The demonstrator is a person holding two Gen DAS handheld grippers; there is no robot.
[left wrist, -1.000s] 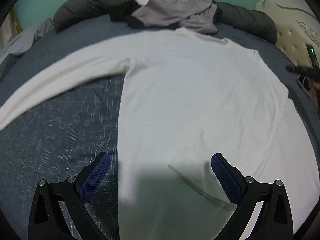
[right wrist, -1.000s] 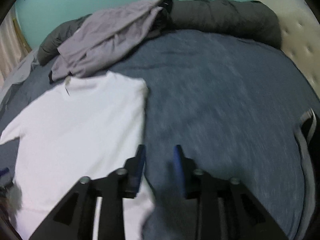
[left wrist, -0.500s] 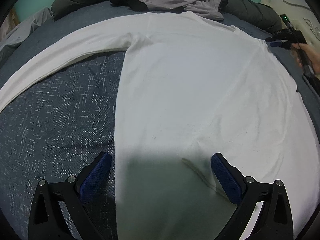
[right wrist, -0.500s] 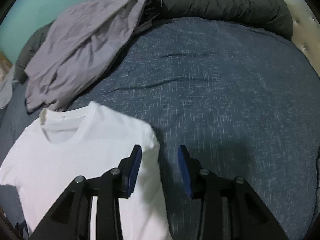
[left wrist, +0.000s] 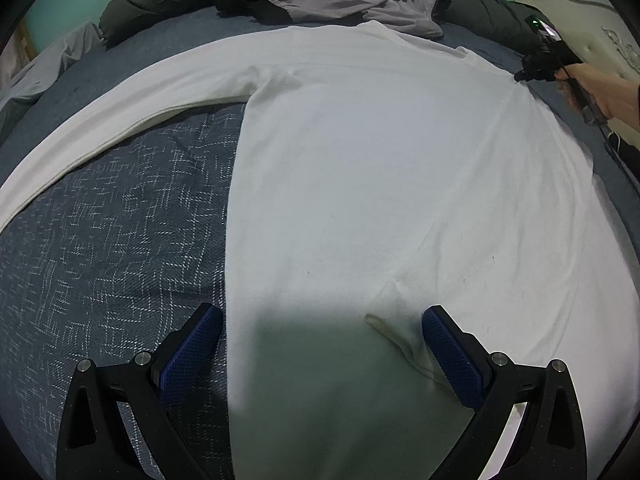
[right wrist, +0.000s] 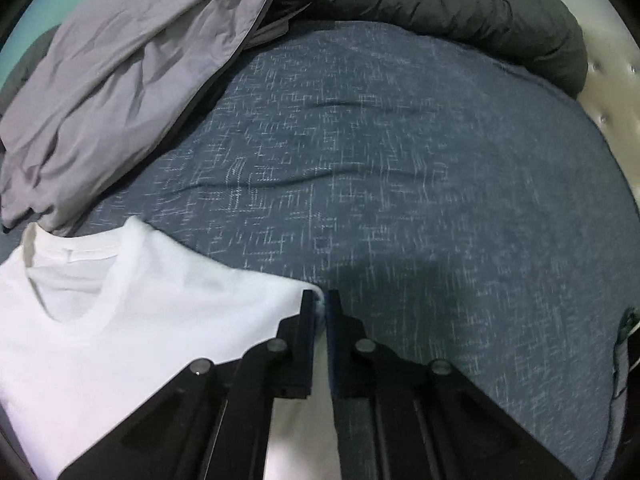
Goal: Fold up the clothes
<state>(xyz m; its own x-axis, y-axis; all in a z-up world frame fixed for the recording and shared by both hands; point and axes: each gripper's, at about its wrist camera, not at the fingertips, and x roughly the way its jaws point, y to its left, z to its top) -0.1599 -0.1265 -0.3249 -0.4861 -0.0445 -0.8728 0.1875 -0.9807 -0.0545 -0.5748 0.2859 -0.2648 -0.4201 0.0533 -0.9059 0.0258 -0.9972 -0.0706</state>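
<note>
Your white long-sleeved shirt (left wrist: 380,184) lies spread flat on the bed (left wrist: 120,240), on its dark blue cover with the pale woven pattern. One sleeve stretches out toward the left of your left wrist view; the collar end points to the far side of the bed.

Your left gripper (left wrist: 322,360) hangs over the near part of the shirt with its blue pads spread wide. The left pad is over the cover just beside the shirt's side edge, the right pad over the cloth next to a small crease. Nothing is pinched between them.

Your right gripper (right wrist: 321,316) has just clamped down, and a bit of the shirt's shoulder corner sits pinched between the pads. In the left wrist view you can see that gripper (left wrist: 540,64) at the far right shoulder, with your hand (left wrist: 600,92) behind it.

Around the shirt: a crumpled grey garment (right wrist: 120,80) lies just beyond the collar, its lower edge close to the neckline. Behind it a dark puffy jacket (right wrist: 460,8) runs along the far edge of the bed. A cream tufted headboard (right wrist: 608,92) is at the right. Open blue cover lies to the right of the pinched shoulder.
</note>
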